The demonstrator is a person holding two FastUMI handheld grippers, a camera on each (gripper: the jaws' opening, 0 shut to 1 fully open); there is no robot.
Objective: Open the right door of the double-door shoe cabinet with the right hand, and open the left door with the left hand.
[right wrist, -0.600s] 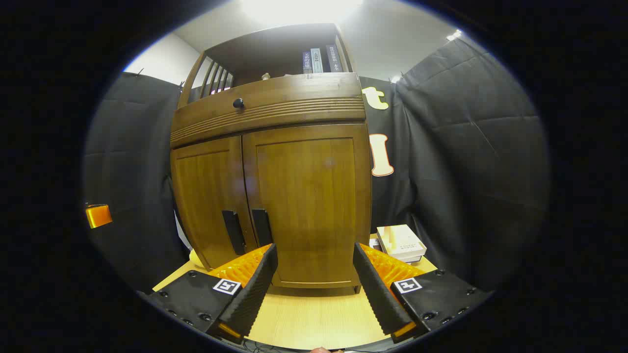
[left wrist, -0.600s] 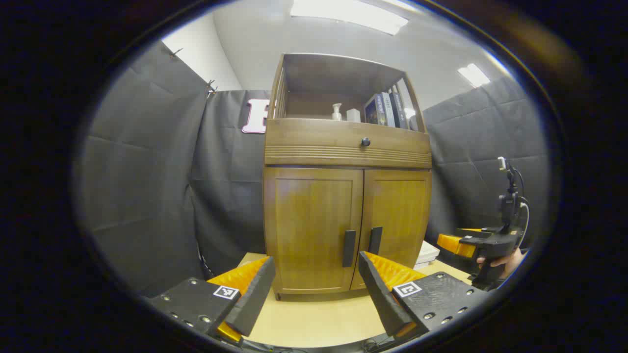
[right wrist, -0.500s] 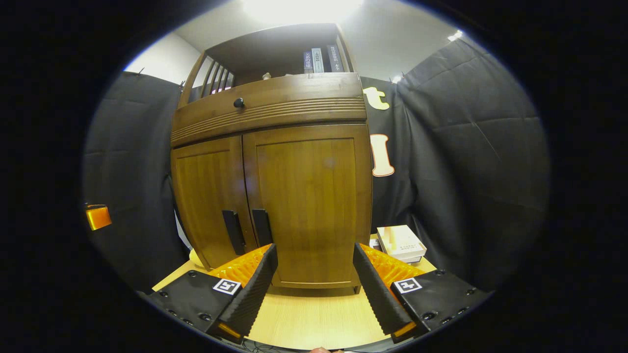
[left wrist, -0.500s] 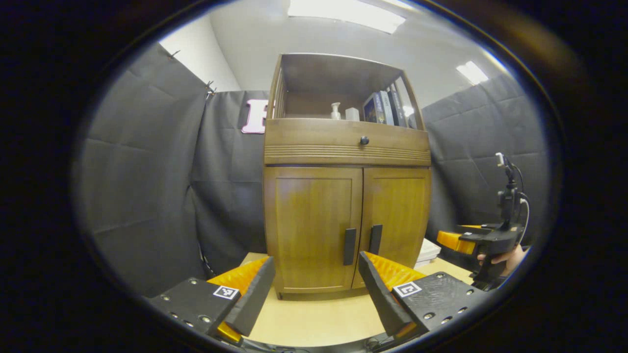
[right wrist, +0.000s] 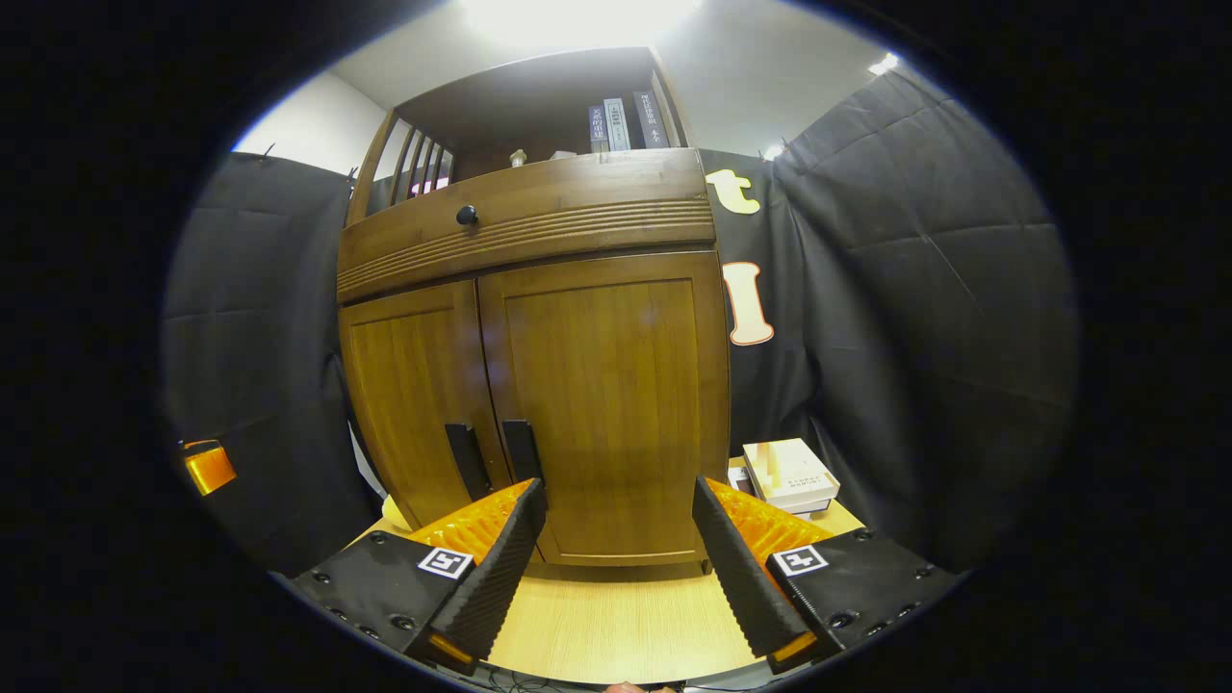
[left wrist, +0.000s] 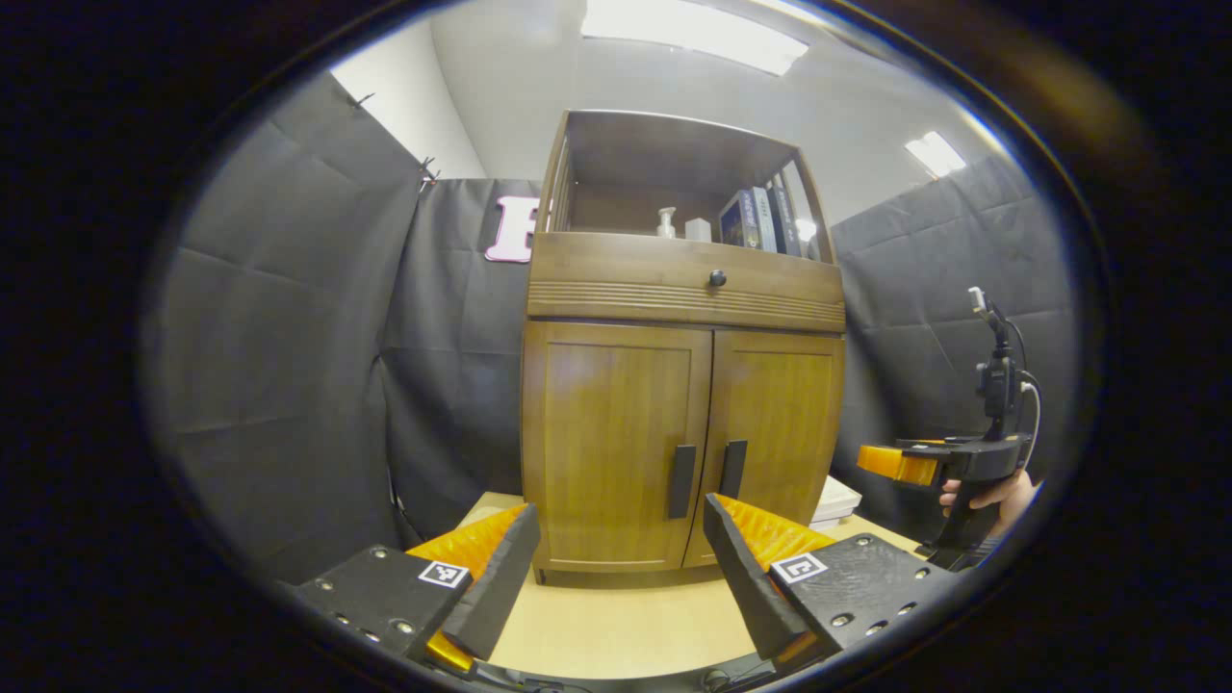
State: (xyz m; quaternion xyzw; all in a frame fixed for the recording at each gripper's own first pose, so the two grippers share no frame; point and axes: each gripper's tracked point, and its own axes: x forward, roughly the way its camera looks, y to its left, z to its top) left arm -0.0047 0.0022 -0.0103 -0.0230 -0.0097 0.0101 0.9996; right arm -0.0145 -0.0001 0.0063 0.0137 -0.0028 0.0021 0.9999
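Note:
A brown wooden shoe cabinet (left wrist: 674, 289) stands on a light wooden table (left wrist: 616, 626), both doors closed. Its left door (left wrist: 606, 433) and right door (left wrist: 780, 423) each carry a black vertical handle near the middle seam: left handle (left wrist: 681, 481), right handle (left wrist: 733, 469). In the right gripper view the right door (right wrist: 606, 404) faces me, with its handle (right wrist: 523, 450) beside the left one (right wrist: 467, 460). My left gripper (left wrist: 616, 568) is open, a short way in front of the cabinet. My right gripper (right wrist: 616, 553) is open too, and is seen from the side (left wrist: 900, 464) held by a hand.
Books (left wrist: 760, 217) and a small bottle (left wrist: 664, 221) sit on the cabinet's open top shelf above a drawer with a black knob (left wrist: 716, 278). A stack of white books (right wrist: 789, 476) lies on the table right of the cabinet. Black cloth walls close in on both sides.
Both gripper views have shifted slightly, so the cabinet sits a little lower in the right view and farther off in the left. Both grippers stay open and the doors stay closed.

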